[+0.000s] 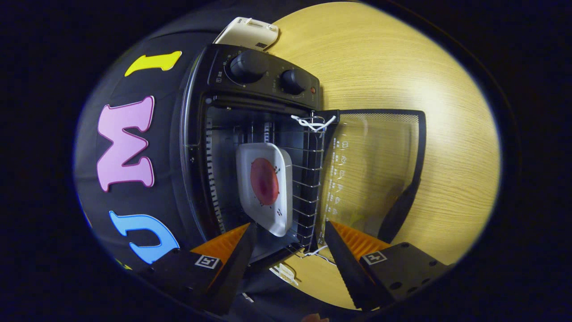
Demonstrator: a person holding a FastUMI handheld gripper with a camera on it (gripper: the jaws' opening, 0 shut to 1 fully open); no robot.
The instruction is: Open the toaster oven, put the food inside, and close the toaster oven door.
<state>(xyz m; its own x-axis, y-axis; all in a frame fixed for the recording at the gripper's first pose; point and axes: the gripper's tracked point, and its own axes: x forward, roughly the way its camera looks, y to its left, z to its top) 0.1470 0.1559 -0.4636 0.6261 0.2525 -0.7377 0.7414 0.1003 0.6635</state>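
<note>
Inside the toaster oven point(250, 134), the plate of food point(266, 185) apparently rests on the rack; its glass door point(375, 165) lies open, awaiting closing. The hand-held gripper point(288, 243) hovers spread wide, empty.

toaster oven point(250, 89): black, door point(375, 170) open | food point(264, 181): red, white plate, on rack inside

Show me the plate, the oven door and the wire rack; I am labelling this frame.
plate point(268, 210): gripper view, white rim.
oven door point(371, 165): gripper view, glass pane.
wire rack point(308, 179): gripper view, bare wires beside the plate.
</note>
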